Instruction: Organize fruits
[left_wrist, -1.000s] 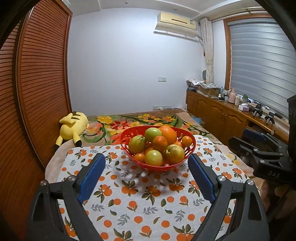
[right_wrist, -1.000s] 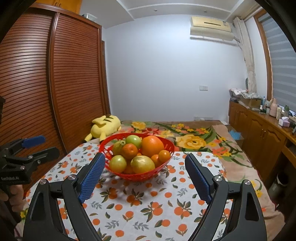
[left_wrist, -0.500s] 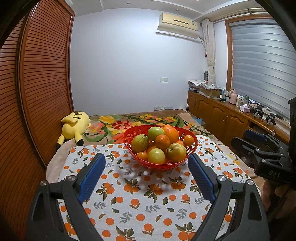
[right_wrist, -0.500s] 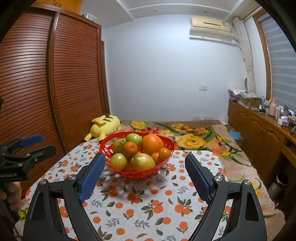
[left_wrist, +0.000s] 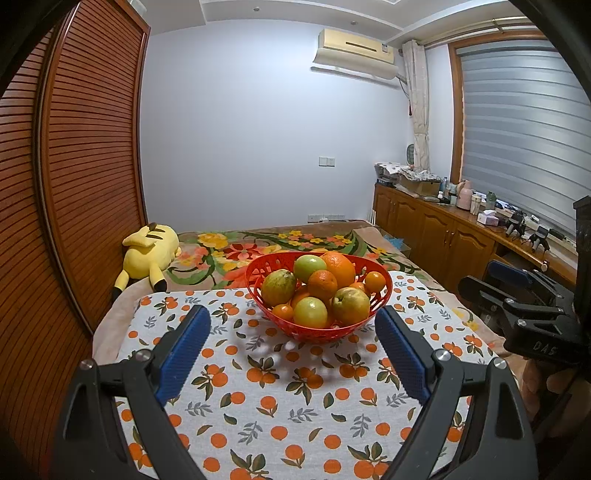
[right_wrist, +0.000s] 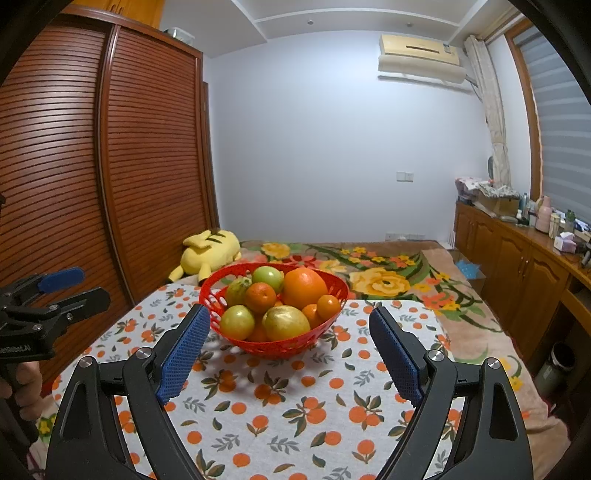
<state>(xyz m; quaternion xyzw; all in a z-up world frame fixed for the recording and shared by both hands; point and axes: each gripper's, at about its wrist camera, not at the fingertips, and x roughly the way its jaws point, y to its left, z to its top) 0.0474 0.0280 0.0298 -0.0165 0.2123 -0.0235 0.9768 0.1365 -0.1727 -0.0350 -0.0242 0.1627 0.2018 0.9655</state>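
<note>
The left gripper (left_wrist: 291, 328) hangs wide open over the orange-print tablecloth (left_wrist: 280, 398), nothing between its blue pads (left_wrist: 183, 349). The right gripper (right_wrist: 284, 328) is just as wide and empty. Ahead of both, a little beyond the fingertips, sits the red basket (left_wrist: 258, 273) heaped with fruits (left_wrist: 323, 284). Farther off to the left, a yellow plush toy (left_wrist: 147, 251) lies on the flowered blanket (left_wrist: 240, 254)

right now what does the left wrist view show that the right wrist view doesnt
Only the left wrist view shows the right gripper at its right edge and the black gadgets on the wooden counter.

Only the right wrist view shows the left gripper, a hand under it, and a dark flask on the floor.

Both show the red plastic fruit basket, the orange-print tablecloth and the yellow plush toy.
</note>
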